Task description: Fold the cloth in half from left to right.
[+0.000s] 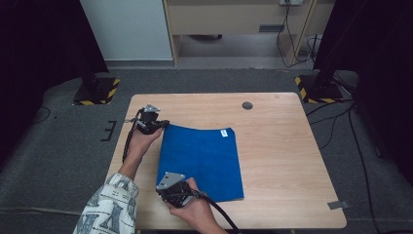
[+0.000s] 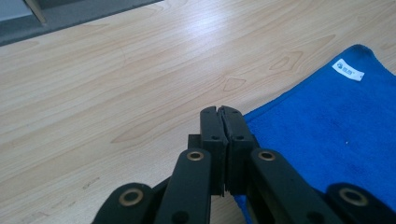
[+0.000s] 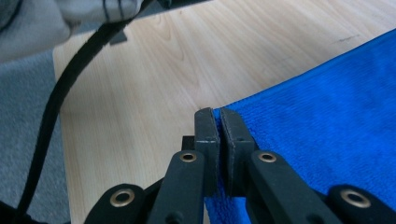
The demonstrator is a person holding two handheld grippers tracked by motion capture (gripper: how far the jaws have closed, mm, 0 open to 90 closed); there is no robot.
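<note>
Nearest the person, the right tool is clamped shut on the near left corner of the blue terry-cloth towel, which lies flat on the light wooden tabletop, left of its middle. Farther off, the left tool is likewise pinched shut on the far left corner. Judging by the paired grips along one edge, they are placed to lift that side evenly and fold it over toward the edge bearing the small white label.
</note>
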